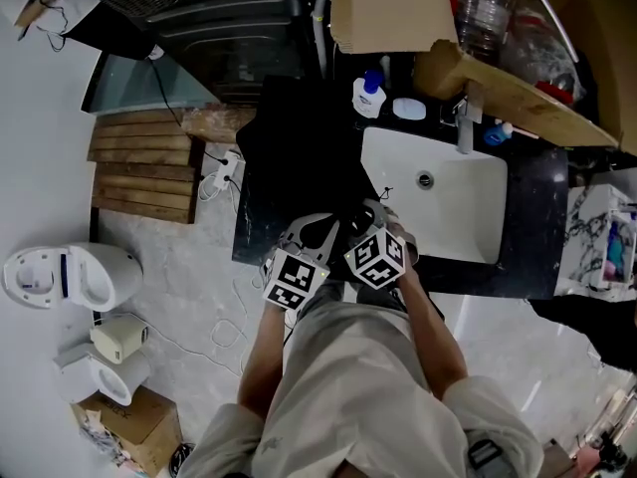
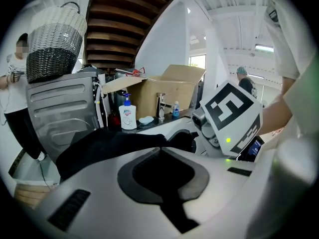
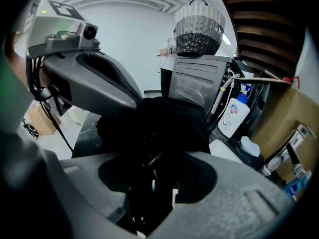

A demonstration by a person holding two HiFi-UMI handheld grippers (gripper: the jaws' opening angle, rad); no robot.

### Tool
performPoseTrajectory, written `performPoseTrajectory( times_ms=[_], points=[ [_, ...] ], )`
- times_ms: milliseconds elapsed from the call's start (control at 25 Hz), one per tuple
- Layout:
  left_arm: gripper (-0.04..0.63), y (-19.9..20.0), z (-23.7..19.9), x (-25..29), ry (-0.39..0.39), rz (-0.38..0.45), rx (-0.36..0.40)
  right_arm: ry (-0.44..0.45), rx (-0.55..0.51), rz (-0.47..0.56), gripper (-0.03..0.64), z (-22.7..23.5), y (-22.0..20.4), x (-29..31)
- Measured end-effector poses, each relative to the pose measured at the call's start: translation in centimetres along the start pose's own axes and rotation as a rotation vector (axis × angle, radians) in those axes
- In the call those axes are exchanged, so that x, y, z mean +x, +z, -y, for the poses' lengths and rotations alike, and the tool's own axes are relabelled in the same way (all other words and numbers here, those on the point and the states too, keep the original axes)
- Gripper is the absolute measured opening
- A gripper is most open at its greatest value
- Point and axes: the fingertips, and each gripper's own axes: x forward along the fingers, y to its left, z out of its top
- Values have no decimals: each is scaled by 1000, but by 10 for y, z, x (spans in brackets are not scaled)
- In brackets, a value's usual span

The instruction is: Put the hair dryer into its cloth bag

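Observation:
A black cloth bag (image 1: 299, 152) lies on the dark counter (image 1: 254, 242) left of the sink. My left gripper (image 1: 317, 229) is shut, pinching the bag's near edge (image 2: 114, 141); its jaws (image 2: 160, 151) meet right at the cloth. My right gripper (image 1: 366, 217) sits close beside it on the right, with its marker cube (image 2: 232, 114) in the left gripper view. A glossy black hair dryer (image 3: 149, 158) sits between the right gripper's (image 3: 154, 180) partly closed jaws, pointing at the bag's mouth (image 3: 169, 118). Most of the dryer is hidden in shadow.
A white sink (image 1: 438, 207) with a faucet (image 1: 466, 118) lies right of the bag. A soap bottle (image 1: 368, 96) and a cardboard box (image 1: 388, 8) stand behind. A wicker basket (image 3: 198, 29) tops a grey machine. Wooden slats (image 1: 144, 167) and a toilet (image 1: 70, 277) are on the floor left.

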Motion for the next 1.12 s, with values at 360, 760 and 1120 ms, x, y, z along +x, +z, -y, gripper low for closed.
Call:
performPoseTrajectory(
  times_ms=[360,760,1120],
  points=[
    [8,-16,3,8,-19,-35,-20,-48,-34,24,195,-3,-2,9],
    [8,-14,5,9,-31,-35,-3,-25,-29,38,244,-5,-10,-23],
    [8,-14,6,7,-43,-34,1,-51,25,61,250,-6,-23,-57]
  ],
)
